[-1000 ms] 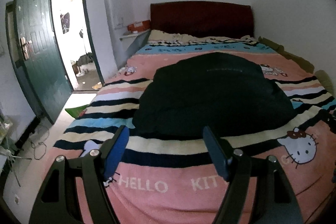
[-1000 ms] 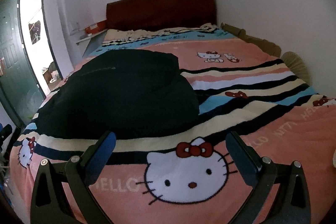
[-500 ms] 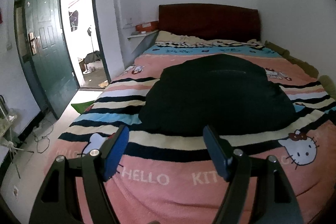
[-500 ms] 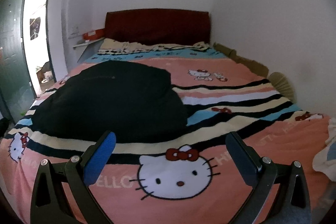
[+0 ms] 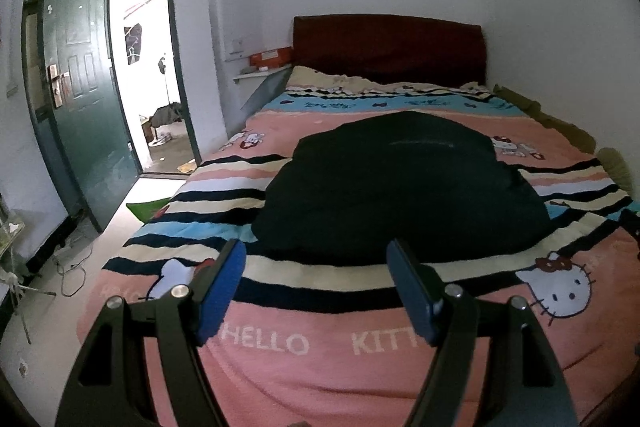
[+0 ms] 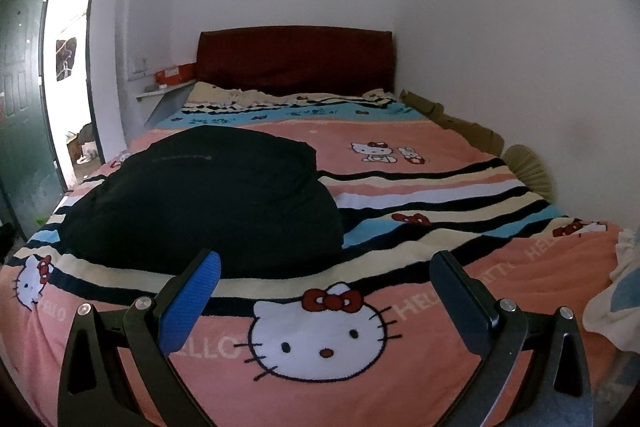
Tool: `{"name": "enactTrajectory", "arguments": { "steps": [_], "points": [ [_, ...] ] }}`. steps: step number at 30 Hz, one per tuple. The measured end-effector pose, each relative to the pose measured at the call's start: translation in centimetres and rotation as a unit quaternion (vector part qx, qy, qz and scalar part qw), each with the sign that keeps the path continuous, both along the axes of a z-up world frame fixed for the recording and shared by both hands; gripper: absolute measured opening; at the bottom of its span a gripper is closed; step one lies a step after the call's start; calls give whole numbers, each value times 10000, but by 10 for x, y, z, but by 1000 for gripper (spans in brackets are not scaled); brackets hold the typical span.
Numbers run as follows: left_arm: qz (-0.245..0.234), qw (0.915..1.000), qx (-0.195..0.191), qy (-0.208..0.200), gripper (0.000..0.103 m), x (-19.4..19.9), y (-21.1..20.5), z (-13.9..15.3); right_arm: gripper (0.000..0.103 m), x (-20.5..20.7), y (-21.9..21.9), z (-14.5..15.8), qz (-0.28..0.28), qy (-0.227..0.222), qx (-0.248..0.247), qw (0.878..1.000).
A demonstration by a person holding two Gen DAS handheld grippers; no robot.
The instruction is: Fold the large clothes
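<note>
Black garment [image 5: 404,187] lies bulky, soft and floppy at 12 o'clock; pinch near hem corners. Left gripper [image 5: 316,281] and right gripper [image 6: 326,291] both gape empty.

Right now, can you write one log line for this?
left tool: open, empty | right tool: open, empty | black garment: lying on bed, untouched

White letters on the pink blanket [image 5: 304,379] read "HELLO KITT", cut off by a gripper finger; the right wrist view shows a partial "ELLO" there too
</note>
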State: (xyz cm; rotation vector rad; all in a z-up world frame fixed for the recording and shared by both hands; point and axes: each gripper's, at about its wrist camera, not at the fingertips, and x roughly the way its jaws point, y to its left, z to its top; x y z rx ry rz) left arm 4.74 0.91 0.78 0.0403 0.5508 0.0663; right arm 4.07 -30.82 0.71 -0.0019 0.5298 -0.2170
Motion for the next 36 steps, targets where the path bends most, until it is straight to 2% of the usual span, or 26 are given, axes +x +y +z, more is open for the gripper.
{"name": "enactTrajectory", "arguments": {
  "steps": [36],
  "points": [
    [-129,9998,72,126,72,4,-3,-10,102,9,-1,-14,49,214,86,9997]
  ]
}}
